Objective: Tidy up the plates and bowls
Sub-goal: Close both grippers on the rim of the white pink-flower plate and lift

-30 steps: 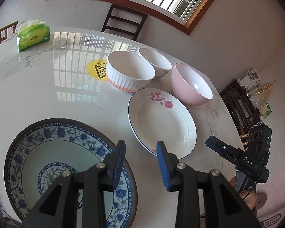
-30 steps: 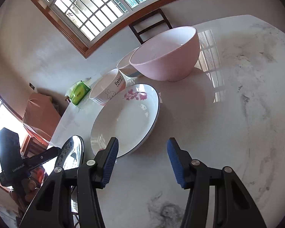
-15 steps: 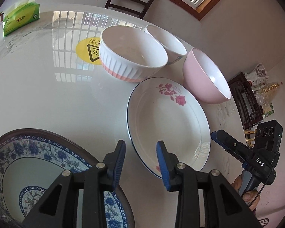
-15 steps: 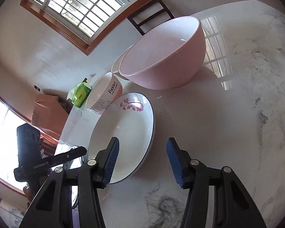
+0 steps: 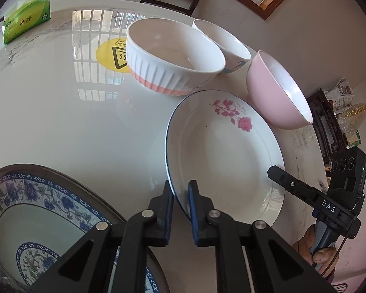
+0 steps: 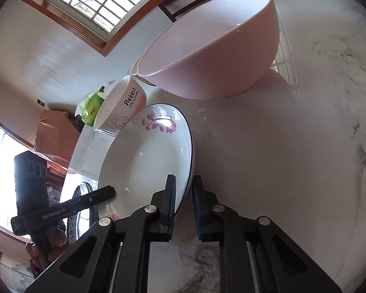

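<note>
Left gripper [image 5: 180, 195] clamped on rose plate [image 5: 227, 156] near rim; right gripper [image 6: 184, 195] clamped on opposite rim. Pink bowl [image 5: 278, 92] just beside plate, on table [image 5: 73, 122].

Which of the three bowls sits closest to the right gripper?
The pink bowl, plain and widest, just past the rose plate by the right gripper. The ribbed bowl and small white bowl sit farther off.

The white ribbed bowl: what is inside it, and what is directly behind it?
The white ribbed bowl looks empty; only its glossy inner wall shows. Directly behind it stands a small white bowl, its lower part hidden. The yellow sticker lies partly covered at its left.
</note>
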### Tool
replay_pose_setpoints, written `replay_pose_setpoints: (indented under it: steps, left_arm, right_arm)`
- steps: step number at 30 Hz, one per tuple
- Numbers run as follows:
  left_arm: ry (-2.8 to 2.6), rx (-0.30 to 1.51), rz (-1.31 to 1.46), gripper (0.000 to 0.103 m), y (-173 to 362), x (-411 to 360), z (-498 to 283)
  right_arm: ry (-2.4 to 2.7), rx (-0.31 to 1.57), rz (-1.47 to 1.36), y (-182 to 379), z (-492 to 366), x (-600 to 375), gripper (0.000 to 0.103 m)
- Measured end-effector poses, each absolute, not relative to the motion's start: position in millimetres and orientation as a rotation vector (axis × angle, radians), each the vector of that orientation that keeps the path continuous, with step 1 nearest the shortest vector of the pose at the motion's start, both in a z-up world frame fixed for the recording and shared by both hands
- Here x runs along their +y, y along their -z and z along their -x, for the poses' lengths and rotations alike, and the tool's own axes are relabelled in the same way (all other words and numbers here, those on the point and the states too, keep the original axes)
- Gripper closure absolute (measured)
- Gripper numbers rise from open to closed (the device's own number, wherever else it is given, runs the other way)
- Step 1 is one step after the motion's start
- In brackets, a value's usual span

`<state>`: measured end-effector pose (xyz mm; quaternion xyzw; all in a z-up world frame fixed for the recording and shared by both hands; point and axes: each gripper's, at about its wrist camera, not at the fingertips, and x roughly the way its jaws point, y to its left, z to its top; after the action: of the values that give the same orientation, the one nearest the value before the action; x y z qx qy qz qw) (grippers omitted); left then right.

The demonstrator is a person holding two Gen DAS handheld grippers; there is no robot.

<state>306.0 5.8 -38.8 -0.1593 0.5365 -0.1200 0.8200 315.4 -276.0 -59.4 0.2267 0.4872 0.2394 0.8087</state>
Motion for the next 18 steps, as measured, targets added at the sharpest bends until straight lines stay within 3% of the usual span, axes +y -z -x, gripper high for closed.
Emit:
replay_pose_setpoints:
  steps: [18]
  left_arm:
    - [0.202, 0.991, 0.352, 0.091, -15, 29, -212]
  right_arm:
    - [-0.569, 0.987, -0.486, 27, -262, -266, 0.089]
